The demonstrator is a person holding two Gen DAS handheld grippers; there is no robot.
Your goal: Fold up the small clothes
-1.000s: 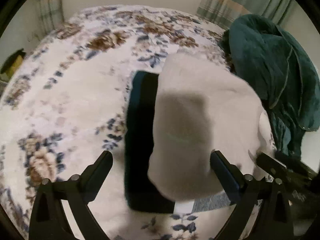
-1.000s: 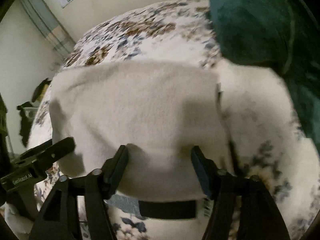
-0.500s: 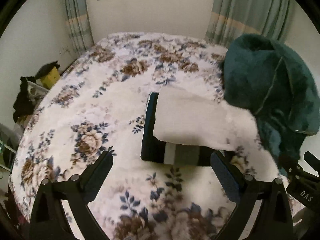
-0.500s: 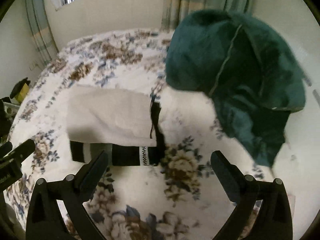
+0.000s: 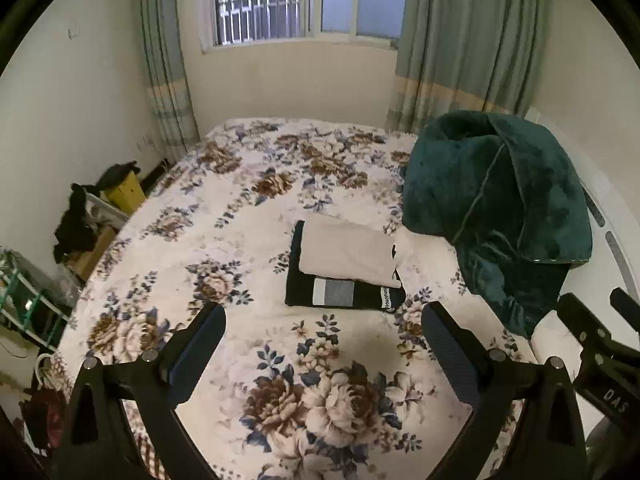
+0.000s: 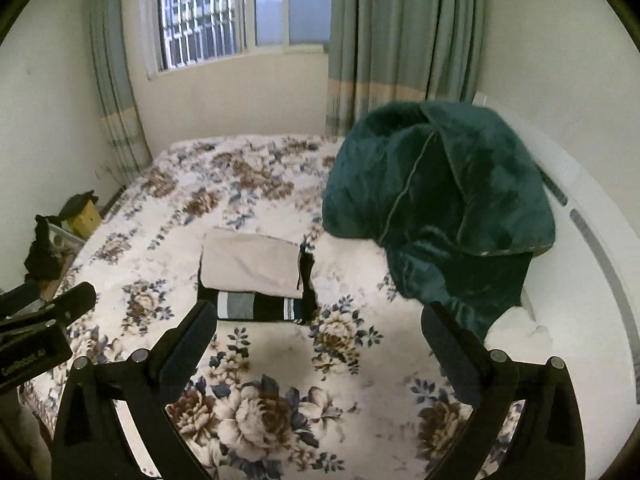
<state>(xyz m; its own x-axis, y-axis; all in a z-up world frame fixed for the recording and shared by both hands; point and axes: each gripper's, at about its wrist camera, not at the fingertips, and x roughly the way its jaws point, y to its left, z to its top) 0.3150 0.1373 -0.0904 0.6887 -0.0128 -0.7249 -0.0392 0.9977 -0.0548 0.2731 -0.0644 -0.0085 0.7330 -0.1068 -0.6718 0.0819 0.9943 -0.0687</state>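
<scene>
Both grippers hang above the near end of the floral bed (image 5: 168, 240), jaws wide apart and holding nothing: left gripper (image 5: 322, 334), right gripper (image 6: 318, 332). The folded beige garment (image 5: 346, 250) lies mid-bed atop a dark striped one (image 5: 340, 294), left of a green blanket (image 5: 496, 204).

Both grippers have pulled up and back — the beige garment (image 5: 347, 251) now lies released.
</scene>
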